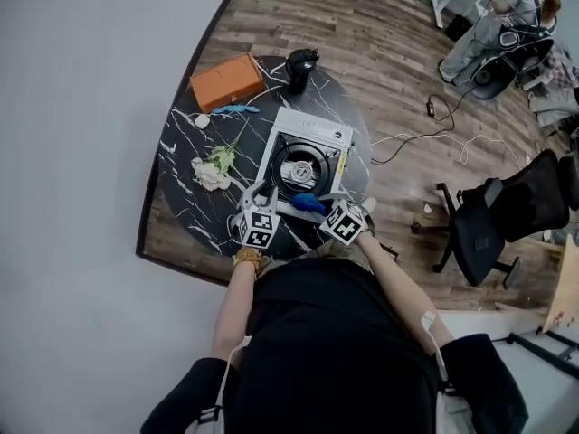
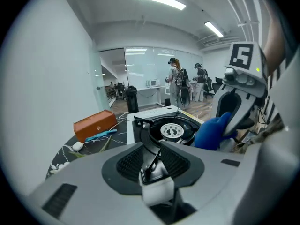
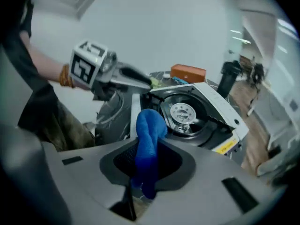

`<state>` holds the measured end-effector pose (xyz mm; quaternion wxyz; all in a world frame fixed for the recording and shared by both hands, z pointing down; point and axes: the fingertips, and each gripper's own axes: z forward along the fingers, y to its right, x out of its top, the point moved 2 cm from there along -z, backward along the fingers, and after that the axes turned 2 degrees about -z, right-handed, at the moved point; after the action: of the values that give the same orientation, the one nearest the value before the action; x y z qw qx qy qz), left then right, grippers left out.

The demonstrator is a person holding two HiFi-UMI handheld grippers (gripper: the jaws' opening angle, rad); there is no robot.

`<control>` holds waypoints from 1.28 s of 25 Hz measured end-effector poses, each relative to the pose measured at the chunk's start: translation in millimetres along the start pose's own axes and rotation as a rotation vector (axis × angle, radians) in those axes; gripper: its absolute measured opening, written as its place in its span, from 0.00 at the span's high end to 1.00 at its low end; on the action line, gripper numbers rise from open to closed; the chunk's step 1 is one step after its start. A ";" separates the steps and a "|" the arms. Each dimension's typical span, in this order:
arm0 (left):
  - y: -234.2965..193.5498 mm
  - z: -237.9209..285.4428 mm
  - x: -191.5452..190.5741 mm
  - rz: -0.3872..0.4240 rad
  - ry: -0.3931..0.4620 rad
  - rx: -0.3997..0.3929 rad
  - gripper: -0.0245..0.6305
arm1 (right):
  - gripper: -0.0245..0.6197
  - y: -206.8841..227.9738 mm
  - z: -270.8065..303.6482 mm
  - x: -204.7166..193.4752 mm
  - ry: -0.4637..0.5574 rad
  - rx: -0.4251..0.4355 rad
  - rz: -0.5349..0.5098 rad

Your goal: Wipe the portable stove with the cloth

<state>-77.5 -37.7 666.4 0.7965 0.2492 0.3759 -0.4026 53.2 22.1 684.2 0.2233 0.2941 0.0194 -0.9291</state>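
As a person stands over a round black marbled table (image 1: 181,156), both handheld grippers sit at the near edge of the portable stove (image 1: 312,136), which lies roughly at the table's centre.

At the far left of the table, an orange box (image 1: 227,81) lies near the rim. A slim blue object (image 1: 237,109) and a small white object (image 1: 202,121) lie just in front of it. Nearer the person, a white flower (image 1: 210,172) on a green stem lies on the tabletop, just left of the stove.

Next comes the left gripper (image 1: 256,193), at the stove's near left corner. Its own view shows its jaws closed together with nothing visible between them. Whether the tips touch the stove's edge cannot be told.

The stove is white, with a black recessed top and a round burner in the middle. A black jug (image 1: 299,69) stands just beyond its far edge.

At the stove's near edge, just right of the left gripper, is the blue cloth (image 1: 308,202). It is clamped between the jaws of the right gripper (image 1: 326,206), and its bunched end pokes past the jaw tips toward the burner. Whether the cloth touches the stove is unclear.

On the wooden floor to the right, well apart from the table, stands a black office chair (image 1: 507,211). Farther off, another person (image 1: 493,30) sits.
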 end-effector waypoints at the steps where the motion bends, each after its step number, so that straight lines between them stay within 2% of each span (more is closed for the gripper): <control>1: 1.6 1.5 -7.3 0.004 -0.027 -0.014 0.78 | 0.86 -3.4 8.8 -0.2 -0.068 -0.034 -0.085; 4: 9.4 5.6 -27.4 0.007 -0.091 -0.047 0.70 | 0.86 -9.1 28.2 1.5 -0.196 -0.106 -0.236; 6: 7.1 5.9 -34.4 -0.030 -0.089 -0.052 0.70 | 0.86 -8.1 37.5 3.3 -0.226 -0.136 -0.272; 8: 1.6 5.6 -36.2 -0.065 -0.075 -0.057 0.76 | 0.86 -4.5 42.7 8.6 -0.229 -0.143 -0.272; 12: -6.1 8.0 -35.2 -0.071 -0.071 -0.058 0.87 | 0.86 -0.2 52.5 21.7 -0.255 -0.105 -0.286; 16: -6.5 8.5 -35.2 -0.077 -0.068 -0.072 0.87 | 0.86 -3.5 59.0 32.6 -0.279 -0.071 -0.336; 22: -8.3 6.7 -38.6 -0.113 -0.048 -0.102 0.88 | 0.87 -12.8 79.2 62.9 -0.215 -0.058 -0.371; 24: -9.6 7.8 -42.5 -0.161 -0.034 -0.127 0.89 | 0.86 -11.3 85.5 73.2 -0.206 -0.057 -0.388; 26: -11.1 9.1 -42.2 -0.259 -0.019 -0.164 0.89 | 0.86 -7.7 86.2 77.7 -0.205 -0.037 -0.405; 29: -15.6 1.5 -41.0 -0.423 -0.037 -0.193 0.88 | 0.86 -8.2 72.2 80.9 -0.190 0.059 -0.385; 30: -17.9 -1.4 -38.9 -0.444 -0.032 -0.177 0.88 | 0.86 -4.0 61.3 85.0 -0.165 0.079 -0.350; 32: -20.6 -2.9 -32.0 -0.406 -0.003 -0.119 0.87 | 0.86 19.5 34.0 99.8 -0.098 0.069 -0.273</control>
<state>-108.2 -32.5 688.3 0.7129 0.1202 0.4405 -0.5323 -29.4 -41.3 658.8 0.0853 0.2503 0.0165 -0.9643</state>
